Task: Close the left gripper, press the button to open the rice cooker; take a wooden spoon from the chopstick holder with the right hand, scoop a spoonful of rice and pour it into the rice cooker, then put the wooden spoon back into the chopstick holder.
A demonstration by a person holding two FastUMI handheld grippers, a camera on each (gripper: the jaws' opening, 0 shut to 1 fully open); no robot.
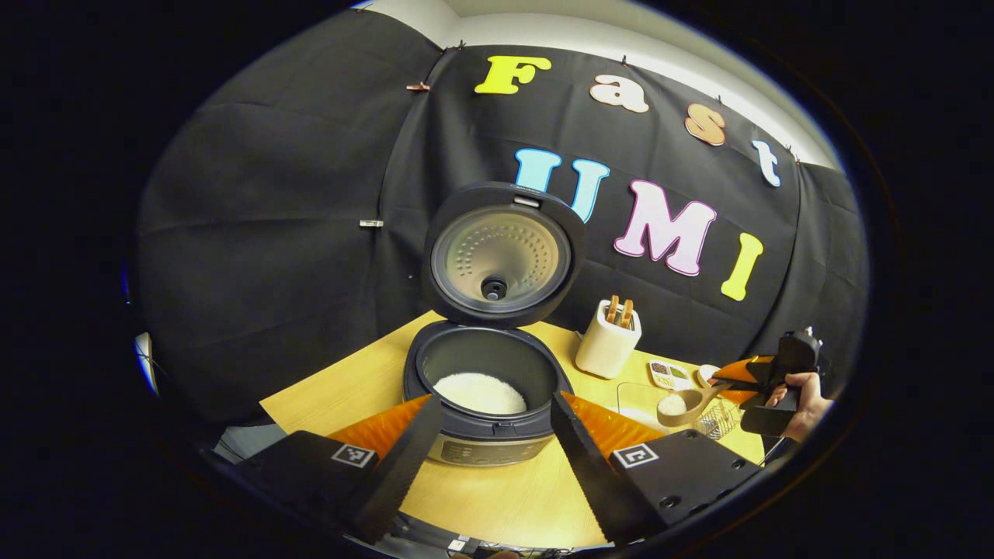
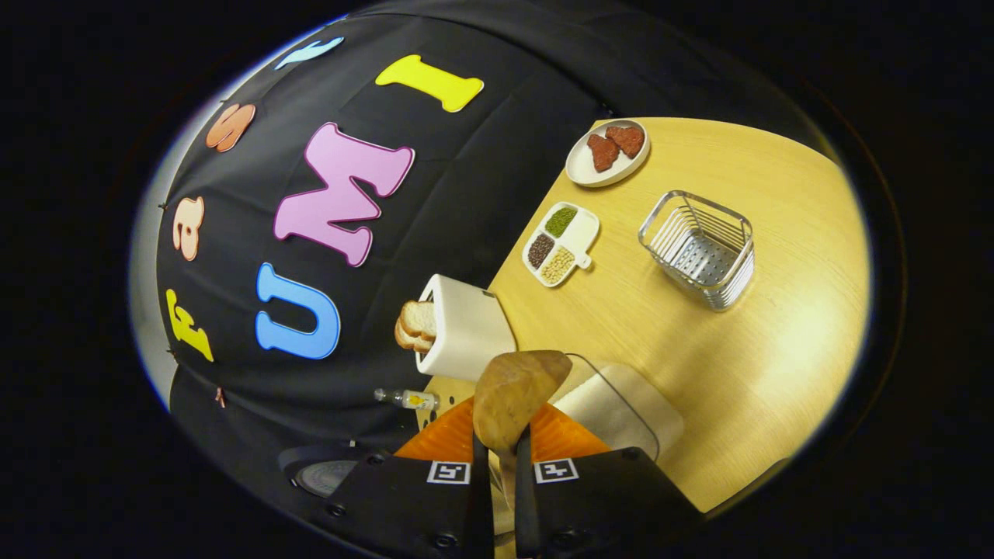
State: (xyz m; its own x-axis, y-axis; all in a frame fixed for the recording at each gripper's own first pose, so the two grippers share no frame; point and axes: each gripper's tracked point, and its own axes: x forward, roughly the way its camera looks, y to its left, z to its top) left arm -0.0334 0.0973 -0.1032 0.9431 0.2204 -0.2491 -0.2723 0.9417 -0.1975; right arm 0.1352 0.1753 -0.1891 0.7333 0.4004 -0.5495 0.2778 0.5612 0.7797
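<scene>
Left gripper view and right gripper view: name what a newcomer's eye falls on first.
The rice cooker stands mid-table with its lid raised and rice in the pot. To its right, the right gripper holds a wooden spoon heaped with rice above a clear container.

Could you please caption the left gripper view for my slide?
Open black rice cooker holding white rice; right tool brings a loaded wooden spoon.

black claw (image 1: 489, 446) bodies — square markers, screws
</scene>
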